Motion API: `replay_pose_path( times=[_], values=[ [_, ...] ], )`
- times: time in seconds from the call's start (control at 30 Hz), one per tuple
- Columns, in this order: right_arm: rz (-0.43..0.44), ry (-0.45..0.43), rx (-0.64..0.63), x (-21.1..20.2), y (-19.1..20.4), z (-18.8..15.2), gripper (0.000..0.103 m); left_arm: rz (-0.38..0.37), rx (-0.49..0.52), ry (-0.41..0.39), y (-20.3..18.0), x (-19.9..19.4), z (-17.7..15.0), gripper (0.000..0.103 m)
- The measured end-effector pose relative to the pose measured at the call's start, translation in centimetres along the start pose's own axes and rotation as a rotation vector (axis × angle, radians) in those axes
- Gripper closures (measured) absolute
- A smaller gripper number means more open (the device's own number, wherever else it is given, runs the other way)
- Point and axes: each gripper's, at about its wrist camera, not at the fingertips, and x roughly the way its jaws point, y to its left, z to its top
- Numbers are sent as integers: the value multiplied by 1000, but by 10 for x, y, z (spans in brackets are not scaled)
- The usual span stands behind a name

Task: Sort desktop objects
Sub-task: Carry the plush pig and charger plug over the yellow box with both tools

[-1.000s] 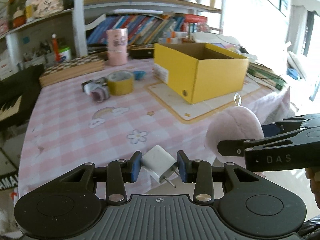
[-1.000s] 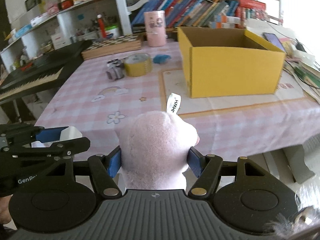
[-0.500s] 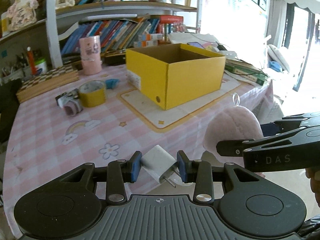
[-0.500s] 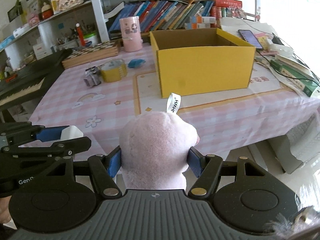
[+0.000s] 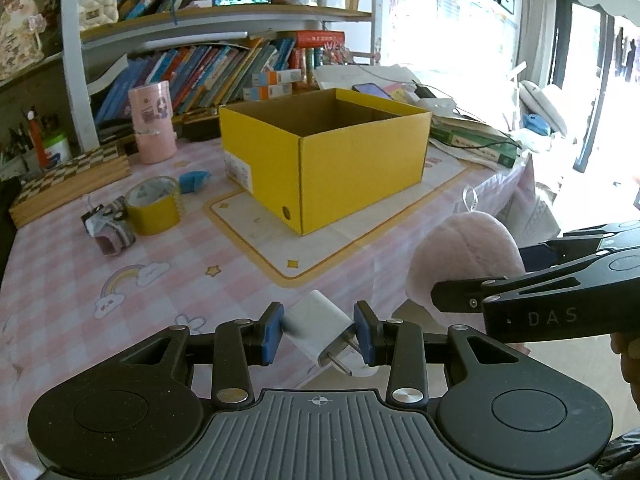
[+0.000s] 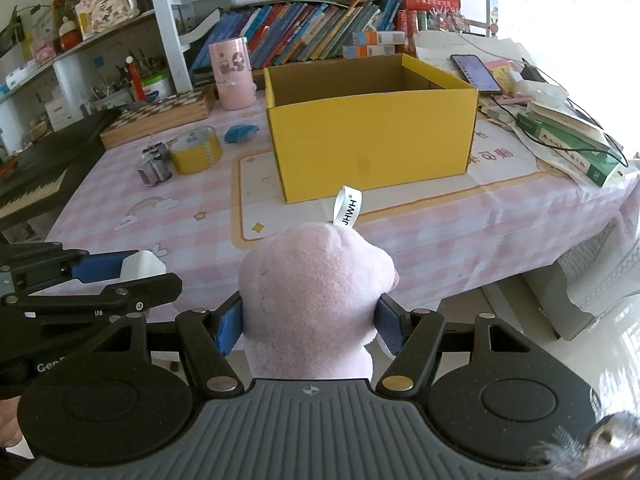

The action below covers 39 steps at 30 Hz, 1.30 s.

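My left gripper [image 5: 319, 334] is shut on a white plug charger [image 5: 316, 328], prongs pointing down and right, held off the table's near edge. My right gripper [image 6: 310, 326] is shut on a pink plush toy [image 6: 316, 296] with a white label loop; the toy also shows in the left wrist view [image 5: 464, 264]. The left gripper and charger appear at the left of the right wrist view [image 6: 140, 266]. An open yellow cardboard box [image 6: 372, 136], apparently empty, stands on the pink checked table [image 6: 192, 216]; it also shows in the left wrist view [image 5: 332, 160].
A yellow tape roll [image 5: 154, 206], small washi rolls [image 5: 106, 226], a blue item [image 5: 194, 180], a pink canister [image 5: 154, 122] and a chessboard box [image 5: 68, 184] lie left of the box. Books and a phone [image 6: 476, 72] lie to its right. Bookshelves behind.
Both grippers have risen and come nearer the table with their loads; the view has swung so the yellow box sits more central and closer.
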Motion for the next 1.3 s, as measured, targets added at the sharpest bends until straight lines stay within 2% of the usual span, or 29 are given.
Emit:
replay_pose_path(
  times=[0.87, 1.17, 1.3],
  values=[
    [-7, 14, 40, 22, -44, 25, 39, -24, 62, -8, -26, 39, 37, 67],
    [-6, -23, 28, 31, -65, 48, 39, -41, 62, -68, -32, 54, 61, 66],
    [-3, -78, 36, 31, -81, 64, 39, -36, 58, -118, -35, 57, 80, 67]
  ],
)
